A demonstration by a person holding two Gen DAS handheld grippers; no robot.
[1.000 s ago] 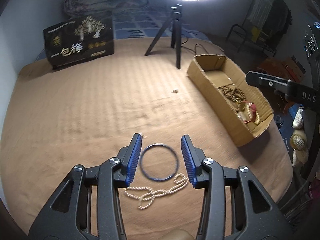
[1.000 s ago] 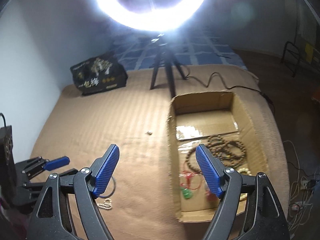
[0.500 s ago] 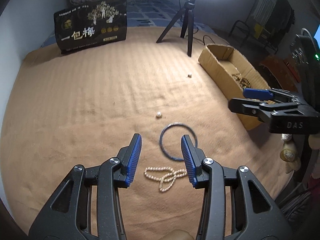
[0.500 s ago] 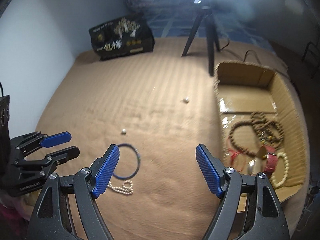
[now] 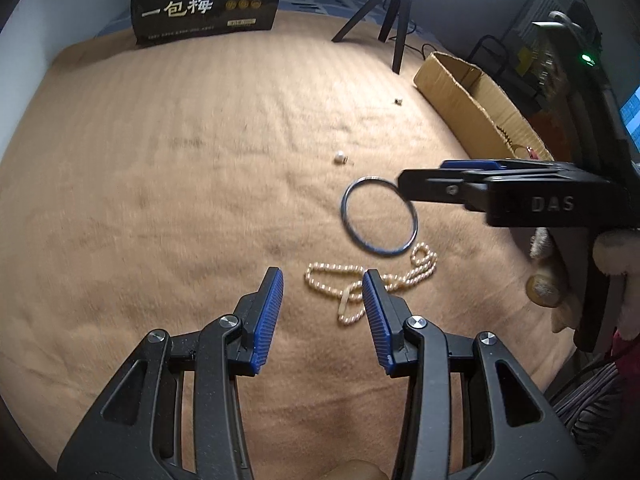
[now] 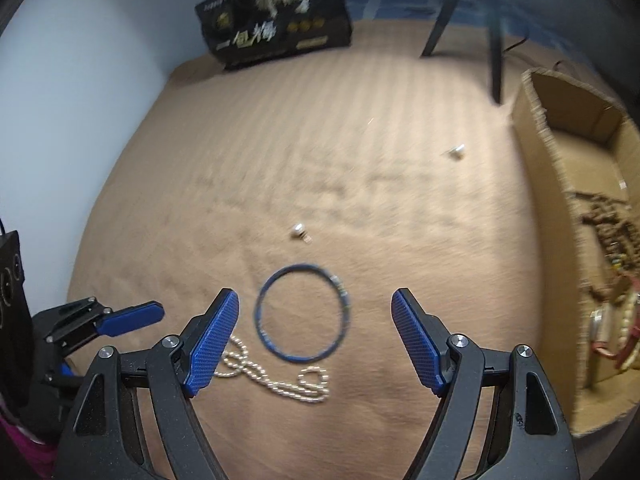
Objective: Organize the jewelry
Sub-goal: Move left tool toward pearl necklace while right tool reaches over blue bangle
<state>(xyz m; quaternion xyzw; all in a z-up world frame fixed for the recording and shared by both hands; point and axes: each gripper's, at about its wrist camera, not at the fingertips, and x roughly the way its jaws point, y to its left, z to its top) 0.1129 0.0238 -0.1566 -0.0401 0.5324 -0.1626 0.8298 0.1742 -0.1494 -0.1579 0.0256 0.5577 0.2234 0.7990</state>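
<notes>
A blue bangle (image 5: 379, 216) lies flat on the tan blanket, with a pearl necklace (image 5: 368, 280) just in front of it. In the right wrist view the bangle (image 6: 303, 312) lies between my open right gripper's (image 6: 316, 340) blue fingers, and the pearl necklace (image 6: 276, 376) lies below it. My left gripper (image 5: 323, 316) is open and empty, just short of the necklace. My right gripper shows side-on in the left wrist view (image 5: 460, 184), over the bangle's far right rim. Two small loose beads (image 5: 340, 157) (image 5: 397, 101) lie farther back.
A cardboard box (image 6: 560, 216) at the right holds several bracelets and bead strings (image 6: 612, 280). A black printed bag (image 5: 206, 0) stands at the back. A black tripod (image 5: 394, 12) stands near the box's far end. The blanket's edge drops off on the right.
My right gripper has swung left and down from the box to over the bangle. My left gripper has drawn back and to the left, so the bangle is no longer between its fingers.
</notes>
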